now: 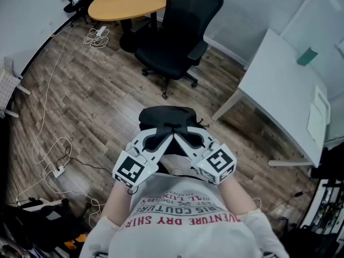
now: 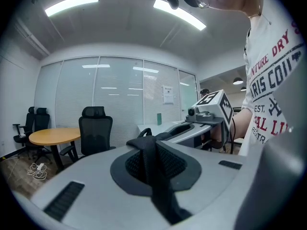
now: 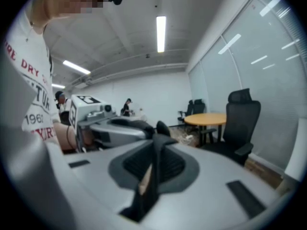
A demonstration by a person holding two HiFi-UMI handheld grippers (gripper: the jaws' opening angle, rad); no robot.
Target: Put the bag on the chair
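A black bag (image 1: 166,117) hangs in front of the person's chest, above the wooden floor. My left gripper (image 1: 161,137) and right gripper (image 1: 186,136) meet tip to tip over it. In the left gripper view the jaws are shut on a black bag strap (image 2: 154,174). The right gripper view shows the other jaws shut on a black strap (image 3: 152,183) too. The black office chair (image 1: 180,34) stands empty, farther ahead across the floor; it also shows as the chair (image 2: 95,133) at mid-left and as the chair (image 3: 242,123) at the right.
A round wooden table (image 1: 129,1) stands behind the chair. A white desk (image 1: 279,85) fills the right side. Cables with a power strip (image 1: 58,170) trail over the floor at the left. Dark clutter (image 1: 37,214) lies at the bottom left.
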